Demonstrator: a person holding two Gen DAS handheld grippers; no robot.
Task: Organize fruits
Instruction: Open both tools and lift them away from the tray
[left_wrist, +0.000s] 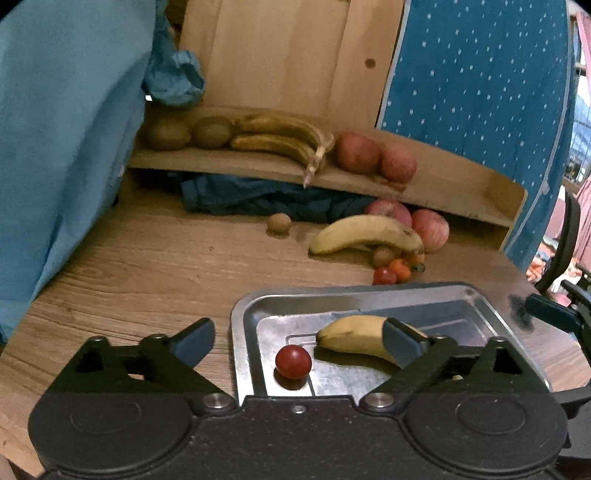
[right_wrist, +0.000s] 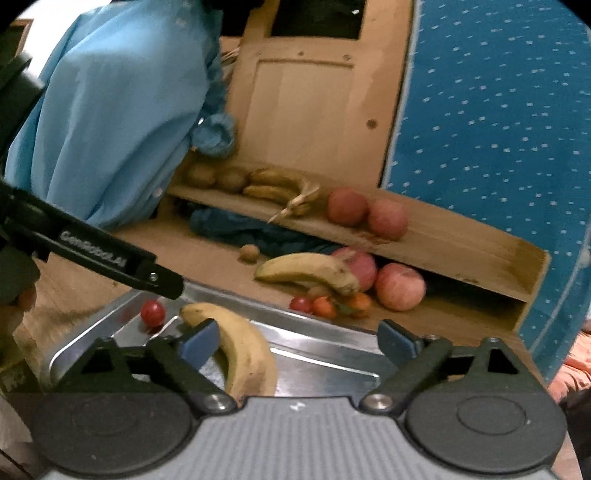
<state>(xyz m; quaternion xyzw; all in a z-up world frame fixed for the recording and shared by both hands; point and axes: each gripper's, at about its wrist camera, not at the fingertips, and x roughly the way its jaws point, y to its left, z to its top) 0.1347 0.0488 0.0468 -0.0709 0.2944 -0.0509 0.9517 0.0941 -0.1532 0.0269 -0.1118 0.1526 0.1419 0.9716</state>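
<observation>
Both our grippers — left gripper (left_wrist: 297, 338) and right gripper (right_wrist: 299, 338) — stand wide, holding nothing. The banana (left_wrist: 354, 334) and cherry tomato (left_wrist: 293, 361) lie in the metal tray (left_wrist: 480, 295) — just beyond them.

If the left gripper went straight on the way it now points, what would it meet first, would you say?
Most likely the small red fruit in the metal tray; it lies between the open left gripper fingers, though depth is unclear.

A wood-grain tabletop (left_wrist: 147, 266) fills the foreground. A light blue garment (left_wrist: 66, 147) hangs at the left. A dark blue cloth (left_wrist: 251, 201) lies crumpled under the wooden shelf (left_wrist: 461, 192). At the right stands a blue fabric with white dots (left_wrist: 480, 92), beside a pale wooden panel (left_wrist: 280, 55)
</observation>
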